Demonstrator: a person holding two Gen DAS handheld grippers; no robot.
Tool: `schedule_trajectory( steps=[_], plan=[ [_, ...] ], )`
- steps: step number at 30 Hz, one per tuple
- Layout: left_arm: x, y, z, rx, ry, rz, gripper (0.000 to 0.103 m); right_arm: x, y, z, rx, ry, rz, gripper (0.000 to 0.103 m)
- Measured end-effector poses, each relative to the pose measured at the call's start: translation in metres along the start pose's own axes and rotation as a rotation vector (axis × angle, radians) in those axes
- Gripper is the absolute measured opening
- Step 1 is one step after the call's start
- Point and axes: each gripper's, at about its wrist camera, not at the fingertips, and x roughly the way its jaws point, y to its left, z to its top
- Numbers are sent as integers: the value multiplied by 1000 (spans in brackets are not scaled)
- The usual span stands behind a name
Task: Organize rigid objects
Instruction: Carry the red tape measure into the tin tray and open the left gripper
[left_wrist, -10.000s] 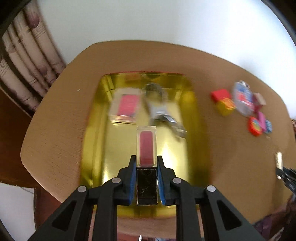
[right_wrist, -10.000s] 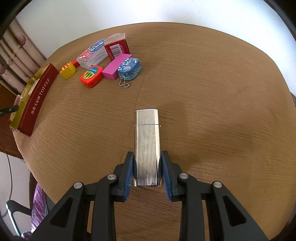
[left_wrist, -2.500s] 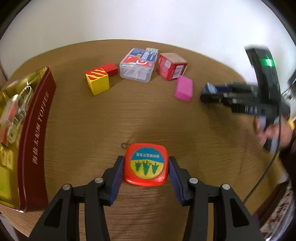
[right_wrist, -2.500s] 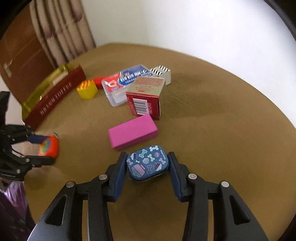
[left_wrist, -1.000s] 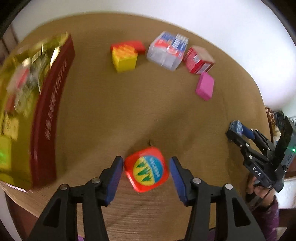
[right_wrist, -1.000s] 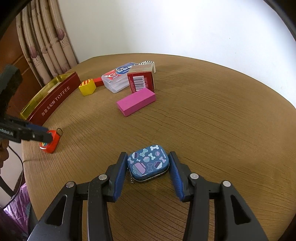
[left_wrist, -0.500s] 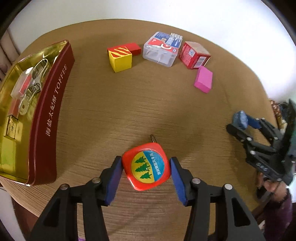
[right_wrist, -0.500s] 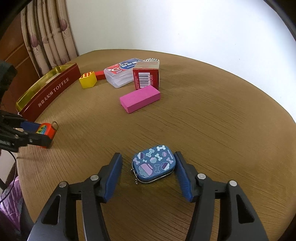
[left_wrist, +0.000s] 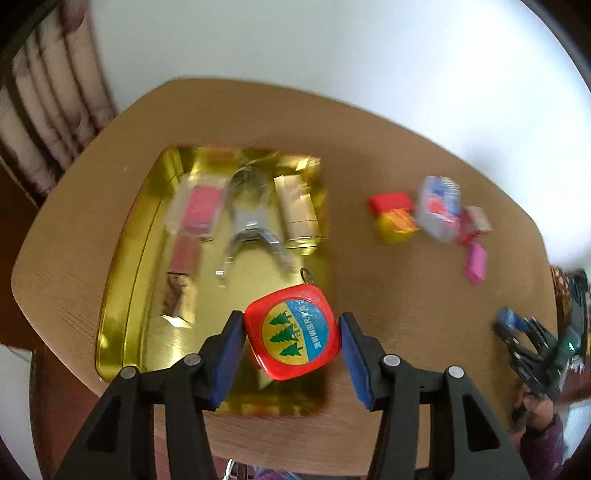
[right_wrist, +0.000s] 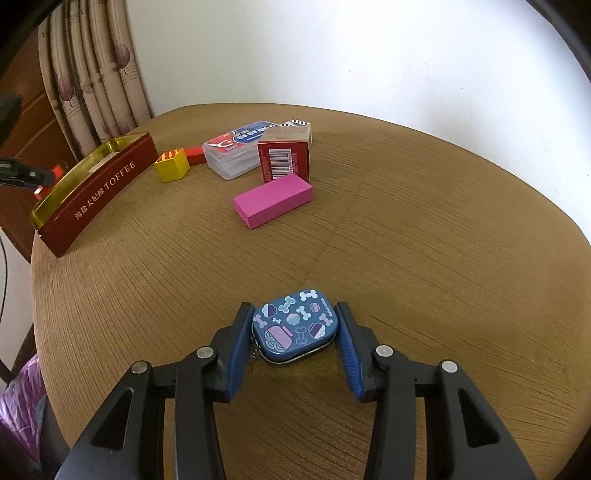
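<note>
My left gripper (left_wrist: 291, 341) is shut on a red square tape measure (left_wrist: 292, 336) with a tree sticker and holds it over the near right corner of the gold toffee tin (left_wrist: 122, 295). The tin holds a lighter, a metal clip and pink cases, all blurred. My right gripper (right_wrist: 293, 332) is shut on a blue patterned tin (right_wrist: 294, 328), low over the round wooden table (right_wrist: 406, 240). The toffee tin (right_wrist: 96, 188) shows at the far left of the right wrist view, with the left gripper's tip beside it.
On the table lie a pink block (right_wrist: 273, 199), a red barcode box (right_wrist: 284, 160), a clear plastic case (right_wrist: 236, 149), a yellow cube (right_wrist: 171, 164) and a red block behind it. Curtains hang at the far left. The table edge runs close on the near side.
My left gripper has carried the tape measure left from the bare table to above the gold tin. My right gripper has closed on the blue tin.
</note>
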Motion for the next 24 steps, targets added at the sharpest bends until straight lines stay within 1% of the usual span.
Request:
schedule_trajectory(
  steps=[2,4,6,8,10,11,13,16,19,21,24],
  plan=[
    [20,8,9,-20,15,6,53,-1,0,-1,-1,0,-1,41],
    [35,8,11,-9,17,25,53,0,0,-1,-1,1,-1,41],
    [40,6,10,-3,20,39,53,0,0,-1,-1,2,-1,41],
    [50,8,11,-4,40,14,53,0,0,-1,-3,3,-3,41],
    [53,8,12,-6,38,9,53,0,0,-1,-3,4,-4,41],
    [52,8,13,-2,23,15,53,0,0,-1,-4,4,-4,41],
    [49,5,12,5,-3,-8,53,0,0,-1,-7,6,-9,41],
    [35,5,10,18,-67,9,53,1,3,0,-18,11,-22,41],
    [19,5,8,12,-102,-19,53,2,3,1,-11,22,-31,41],
    [-4,13,-2,-23,-175,-35,53,1,5,3,-3,33,-35,40],
    [-42,22,-30,-45,-299,37,54,-2,12,10,-5,42,-18,40]
  ],
)
